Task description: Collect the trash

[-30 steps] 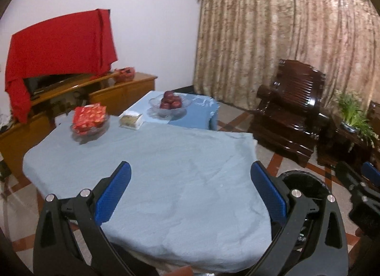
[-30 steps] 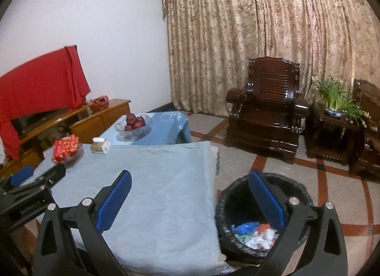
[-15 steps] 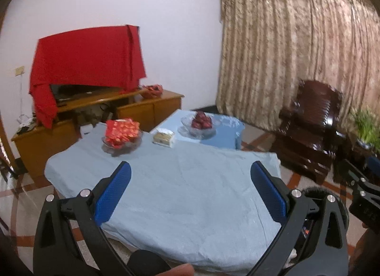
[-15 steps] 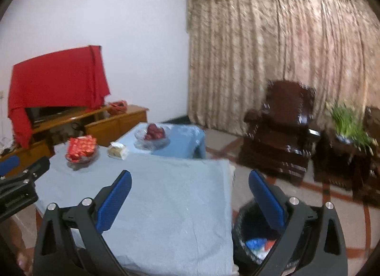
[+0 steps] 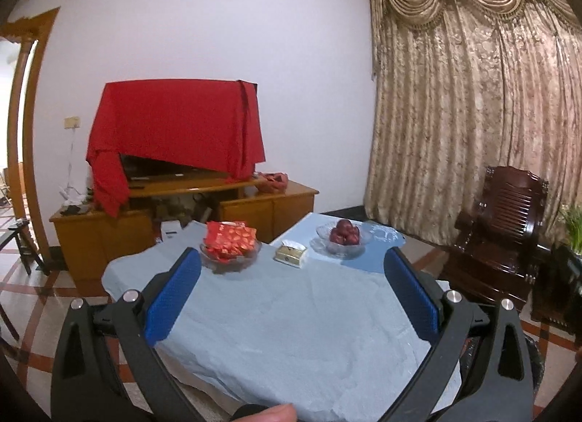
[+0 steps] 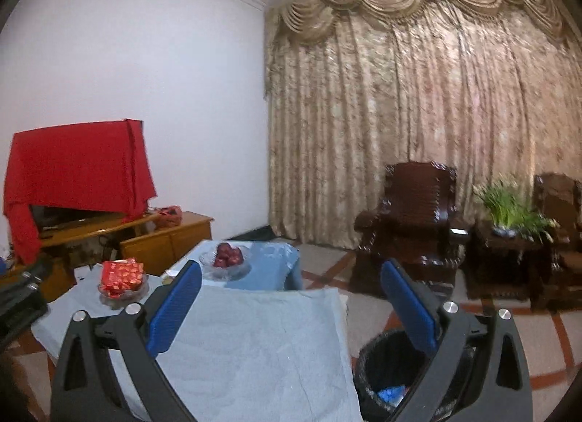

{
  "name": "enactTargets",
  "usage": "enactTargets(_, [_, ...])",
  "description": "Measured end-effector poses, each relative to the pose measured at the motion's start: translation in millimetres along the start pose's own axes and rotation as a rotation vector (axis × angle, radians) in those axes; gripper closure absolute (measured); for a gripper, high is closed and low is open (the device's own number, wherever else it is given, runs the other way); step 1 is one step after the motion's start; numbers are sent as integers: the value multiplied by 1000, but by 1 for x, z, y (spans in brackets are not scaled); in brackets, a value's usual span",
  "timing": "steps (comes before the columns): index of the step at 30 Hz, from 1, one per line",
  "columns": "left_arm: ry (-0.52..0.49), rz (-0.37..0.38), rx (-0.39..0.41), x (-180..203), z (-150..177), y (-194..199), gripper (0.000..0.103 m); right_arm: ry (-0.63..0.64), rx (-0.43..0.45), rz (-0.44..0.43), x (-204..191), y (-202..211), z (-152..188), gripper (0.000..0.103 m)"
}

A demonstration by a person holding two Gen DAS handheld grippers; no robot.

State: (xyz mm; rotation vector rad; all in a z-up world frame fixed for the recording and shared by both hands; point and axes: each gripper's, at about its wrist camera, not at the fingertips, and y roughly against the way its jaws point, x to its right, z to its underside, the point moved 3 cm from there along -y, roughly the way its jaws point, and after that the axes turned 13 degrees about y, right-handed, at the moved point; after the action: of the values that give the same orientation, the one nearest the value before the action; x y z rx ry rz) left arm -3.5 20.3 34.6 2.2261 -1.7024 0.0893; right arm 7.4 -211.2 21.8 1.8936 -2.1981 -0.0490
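While the trash bin sits on the floor just beside the table, some blue trash inside, I have tilted both views up from it in the last second. My left gripper and right gripper are spread and empty. No loose trash shows on the cloth, so I judge collecting done.

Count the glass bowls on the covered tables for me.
2. One glass bowl of red packets sits at the far left of the grey-covered table. The other, holding red fruit, sits on the blue-covered table behind it. None seem hidden.
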Motion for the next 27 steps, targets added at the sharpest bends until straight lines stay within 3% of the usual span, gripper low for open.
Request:
enactTargets(7, [-22, -27, -17, 13, 11, -16, 5, -55, -142, 34, 16, -42, 28, 6])
enactTargets(18, [-40, -43, -60, 24, 26, -56, 5, -27, -143, 49, 6, -66, 38, 6])
enactTargets(27, [-22, -52, -23, 20, 23, -58, 5, 14, -132, 34, 0, -75, 34, 6])
